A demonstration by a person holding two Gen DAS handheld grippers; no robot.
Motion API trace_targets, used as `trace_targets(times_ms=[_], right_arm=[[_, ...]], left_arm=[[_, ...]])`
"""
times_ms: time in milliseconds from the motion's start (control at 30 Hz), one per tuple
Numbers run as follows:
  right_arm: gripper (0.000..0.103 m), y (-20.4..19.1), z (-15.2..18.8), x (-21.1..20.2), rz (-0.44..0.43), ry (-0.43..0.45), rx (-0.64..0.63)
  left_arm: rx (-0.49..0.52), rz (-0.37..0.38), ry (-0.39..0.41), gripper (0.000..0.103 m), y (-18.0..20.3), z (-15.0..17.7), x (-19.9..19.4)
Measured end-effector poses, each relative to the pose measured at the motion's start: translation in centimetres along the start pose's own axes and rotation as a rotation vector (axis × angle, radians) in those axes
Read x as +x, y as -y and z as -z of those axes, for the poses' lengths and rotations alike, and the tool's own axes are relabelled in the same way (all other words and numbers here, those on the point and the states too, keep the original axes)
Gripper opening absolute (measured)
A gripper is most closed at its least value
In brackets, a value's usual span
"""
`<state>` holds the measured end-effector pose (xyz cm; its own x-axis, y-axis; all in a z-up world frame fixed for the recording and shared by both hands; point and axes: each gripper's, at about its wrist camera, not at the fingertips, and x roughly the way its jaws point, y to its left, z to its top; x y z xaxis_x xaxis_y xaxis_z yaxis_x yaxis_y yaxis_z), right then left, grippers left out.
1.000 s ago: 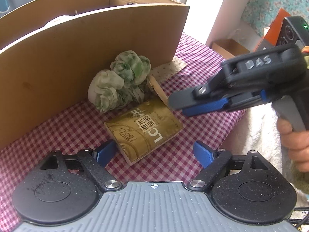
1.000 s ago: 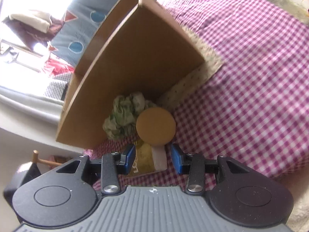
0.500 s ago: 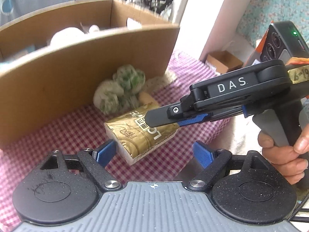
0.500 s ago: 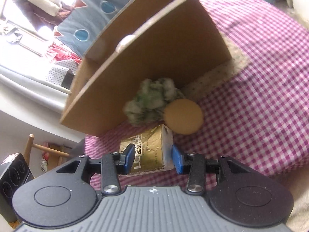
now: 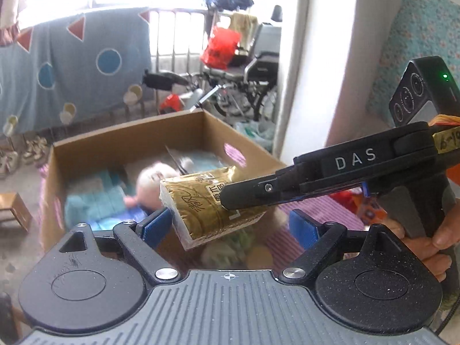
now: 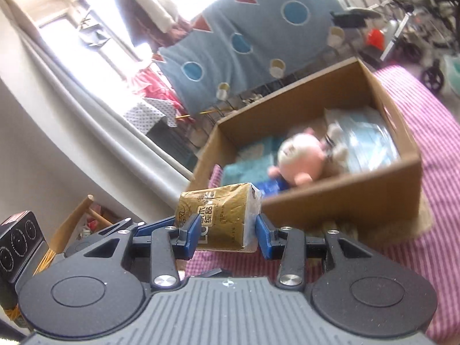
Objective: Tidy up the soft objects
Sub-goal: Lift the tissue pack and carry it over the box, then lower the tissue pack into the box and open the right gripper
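A gold-wrapped tissue pack [image 6: 227,210] hangs in the air with my right gripper [image 6: 227,230] shut on its sides. In the left wrist view the same pack [image 5: 201,201] is held from the right by the right gripper [image 5: 230,201], in front of the open cardboard box [image 5: 129,143]. My left gripper [image 5: 230,224] stands open just below and in front of the pack, its pads apart from it. A green crumpled cloth bundle [image 5: 230,247] and a tan round disc [image 5: 260,256] lie blurred below on the checked cloth.
The box [image 6: 345,198] sits on a pink checked cloth [image 6: 431,172] and holds a pink plush toy [image 6: 299,158], blue cloths and plastic packs. A hand [image 5: 431,247] grips the right handle. A blue hanging sheet, railings and a wheelchair are behind.
Both grippers have risen. The tissue pack has come up off the checked cloth in the right gripper, and the inside of the box has come into view.
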<state>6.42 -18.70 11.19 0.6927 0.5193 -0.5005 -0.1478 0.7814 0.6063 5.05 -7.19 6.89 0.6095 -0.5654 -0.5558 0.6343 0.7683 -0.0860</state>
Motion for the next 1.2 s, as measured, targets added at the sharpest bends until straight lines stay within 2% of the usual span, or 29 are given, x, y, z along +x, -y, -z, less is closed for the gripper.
trace_targets(times_ms=[167,300,533,700,800,900,1033,1200], right_arm=[[0.045,-0.3,-3.4,1.7,-0.013,-0.027,-0.023],[0.045,1.8,-5.7,4.2,-0.014,-0.103,0.007],[0.045,6.4,-7.7,9.9,0.016,-0.288,0.105],[0.045,8.9,-8.1,13.8,0.043,-0.436,0.153],[0.045,10.0,-8.3,15.4,0.053,-0.502,0.161],[0.045,10.7,-8.4,16.7,0.059,-0.553,0.172],[0.046,11.1,-8.6,18.1,0.071,-0.625,0.179],[0.054,10.9,-9.0,19.0,0.083,-0.666,0.168]], left_arm=[[0.007,-0.028,0.023,0.089,-1.3,-3.1,1.1],[-0.007,-0.016,-0.009,0.090,-2.4,-4.8,2.6],[-0.106,0.043,-0.182,0.090,-5.9,-5.9,7.7],[-0.222,0.106,-0.353,0.090,-9.0,-5.6,12.0],[-0.306,0.155,-0.455,0.096,-10.8,-4.9,14.3],[-0.374,0.206,-0.492,0.096,-12.1,-4.4,15.5],[-0.426,0.225,-0.556,0.096,-13.1,-3.8,17.0],[-0.499,0.262,-0.587,0.097,-14.3,-3.3,17.4]])
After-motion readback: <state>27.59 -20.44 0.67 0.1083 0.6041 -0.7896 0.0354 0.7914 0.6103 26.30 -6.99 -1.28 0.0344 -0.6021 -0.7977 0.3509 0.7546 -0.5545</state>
